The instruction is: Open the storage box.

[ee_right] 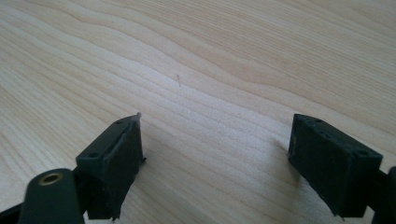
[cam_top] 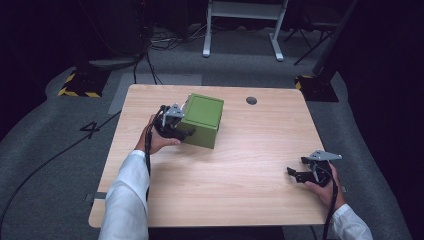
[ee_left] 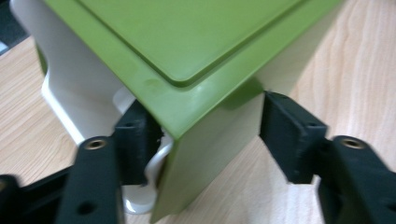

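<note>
A green box [cam_top: 202, 120] with a recessed lid stands on the wooden table [cam_top: 240, 170], left of middle toward the back. My left gripper [cam_top: 182, 131] is at the box's near-left corner. In the left gripper view the green box [ee_left: 187, 46] has a white side piece [ee_left: 79, 88], and my left gripper [ee_left: 212, 135] stands open astride the corner: one jaw lies against the white piece, the other stays a little off the green wall. My right gripper [cam_top: 296, 173] rests near the table's right front, and in its own view the right gripper [ee_right: 215, 154] is open over bare wood.
A round cable hole [cam_top: 251, 100] sits in the tabletop near the back edge. Beyond the table stand a white desk frame [cam_top: 242, 20] and two yellow-and-black striped bases [cam_top: 80, 85]. Cables lie on the grey floor.
</note>
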The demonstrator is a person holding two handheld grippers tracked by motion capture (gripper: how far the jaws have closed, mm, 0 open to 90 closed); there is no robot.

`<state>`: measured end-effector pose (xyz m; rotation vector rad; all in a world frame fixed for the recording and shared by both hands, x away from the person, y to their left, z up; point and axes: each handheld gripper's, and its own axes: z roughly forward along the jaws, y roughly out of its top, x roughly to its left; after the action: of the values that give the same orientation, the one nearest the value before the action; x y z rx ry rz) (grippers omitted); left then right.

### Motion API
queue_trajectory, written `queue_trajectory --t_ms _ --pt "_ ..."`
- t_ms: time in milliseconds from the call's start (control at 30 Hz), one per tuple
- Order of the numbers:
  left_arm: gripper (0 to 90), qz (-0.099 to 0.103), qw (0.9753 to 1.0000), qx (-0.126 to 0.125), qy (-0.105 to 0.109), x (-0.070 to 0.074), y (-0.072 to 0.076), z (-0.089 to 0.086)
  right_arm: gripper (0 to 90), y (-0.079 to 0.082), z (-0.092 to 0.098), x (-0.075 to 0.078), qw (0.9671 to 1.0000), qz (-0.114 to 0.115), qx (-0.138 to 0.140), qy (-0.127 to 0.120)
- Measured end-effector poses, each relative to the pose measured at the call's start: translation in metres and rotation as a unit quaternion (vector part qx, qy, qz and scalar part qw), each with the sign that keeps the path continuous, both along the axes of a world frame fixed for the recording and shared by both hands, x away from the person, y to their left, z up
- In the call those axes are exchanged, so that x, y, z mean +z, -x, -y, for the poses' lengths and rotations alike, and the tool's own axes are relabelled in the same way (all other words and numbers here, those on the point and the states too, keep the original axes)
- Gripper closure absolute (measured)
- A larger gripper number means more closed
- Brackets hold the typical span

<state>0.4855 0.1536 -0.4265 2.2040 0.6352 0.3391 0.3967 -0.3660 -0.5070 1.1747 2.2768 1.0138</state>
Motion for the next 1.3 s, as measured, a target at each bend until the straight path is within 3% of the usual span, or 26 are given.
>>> queue_trajectory --t_ms 100,133,200,400,533,767,933,1067,1167,1233,1300 --pt "57.5 0.003 0.9999 -0.013 0.002 -0.001 0.003 0.005 17.8 0.000 0.000 0.000 1.0000 0.000 0.000 0.000" --pt "57.5 0.003 0.9997 -0.023 0.005 -0.002 0.005 0.008 17.8 0.000 0.000 0.000 1.0000 0.000 0.000 0.000" --pt "69.2 0.010 0.9988 -0.048 0.003 -0.003 0.009 0.018 17.8 0.000 0.000 0.000 1.0000 0.000 0.000 0.000" --pt "83.3 0.019 0.9961 -0.086 0.004 -0.007 0.013 0.040 17.8 0.000 0.000 0.000 1.0000 0.000 0.000 0.000" --pt "83.0 0.033 0.9950 -0.094 -0.010 -0.006 0.020 0.058 17.8 0.000 0.000 0.000 1.0000 0.000 0.001 0.000" --pt "83.7 0.025 0.9948 -0.099 0.001 -0.007 0.025 0.065 17.9 0.000 0.000 0.000 1.0000 0.000 0.001 0.000" --pt "83.8 0.023 0.9933 -0.113 0.000 -0.006 0.033 0.071 17.8 0.000 0.000 0.000 1.0000 0.000 0.001 0.000" --pt "82.7 0.028 0.9918 -0.123 -0.018 -0.001 0.045 0.074 17.8 0.000 0.000 0.000 1.0000 0.000 0.001 0.000" --pt "73.2 0.029 0.9924 -0.119 -0.009 0.003 0.049 0.068 17.9 0.000 0.000 0.000 1.0000 0.000 0.001 -0.001" --pt "61.3 0.037 0.9936 -0.107 -0.010 0.007 0.053 0.060 17.8 0.001 0.000 0.000 1.0000 0.000 0.000 -0.001" --pt "57.1 0.035 0.9942 -0.101 -0.005 0.008 0.055 0.052 17.9 0.001 0.000 0.000 1.0000 0.000 0.000 -0.001"
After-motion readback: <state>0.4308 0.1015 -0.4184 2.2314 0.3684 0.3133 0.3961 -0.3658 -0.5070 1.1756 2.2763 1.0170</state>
